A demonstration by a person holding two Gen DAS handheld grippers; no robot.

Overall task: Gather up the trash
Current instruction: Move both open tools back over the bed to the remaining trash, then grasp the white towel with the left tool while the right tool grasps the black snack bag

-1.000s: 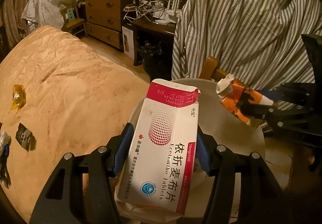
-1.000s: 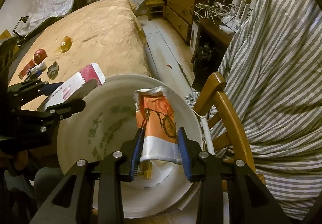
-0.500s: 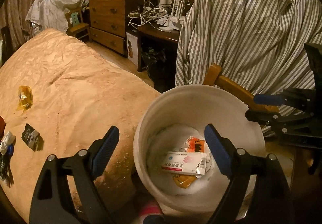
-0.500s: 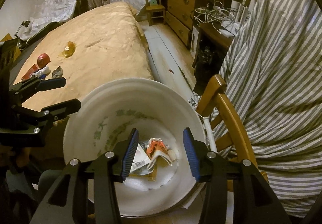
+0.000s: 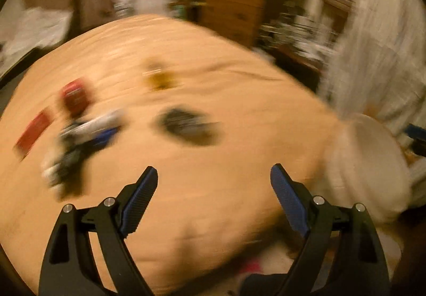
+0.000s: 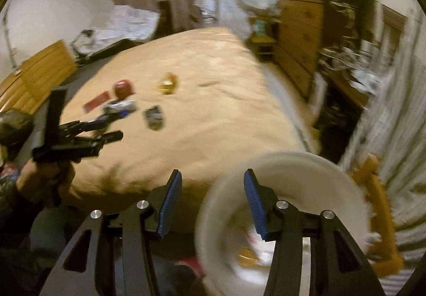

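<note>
Both claws empty, jaws apart. Left claw [image 5: 213, 184] spread wide over the tan bed [image 5: 213, 216], nothing between the blue pads; right claw [image 6: 211, 200] held narrower, having just been opening, nothing gripped, its right finger over the rim of the white bucket [image 6: 300, 160] at lower right of the right wrist view. Some rubbish already in the bucket's bottom, blurred beyond naming. Remaining litter scattered on the bedcover, upper left to centre of both views: a dark crumpled wrapper [image 6: 154, 116], a yellow wrapper [image 6: 167, 84] farther back, a round red thing [image 6: 123, 87], a flat red packet [image 6: 97, 103], and a white-and-blue heap [image 6: 121, 107] nearest the left claw as seen in the right wrist view [image 6: 106, 129]. Left wrist view heavily smeared, so the heap is perhaps several pieces rather than one. Judged light, thin and crinkly, likely to slide on the soft cover and sink into it under pressure. Best taken by a raised fold or edge, pads pinching across the thin dimension, not pressed flat from above. Dark wrapper well apart from its neighbours, so an easy next pick; flat packet probably hardest to lift.
</note>
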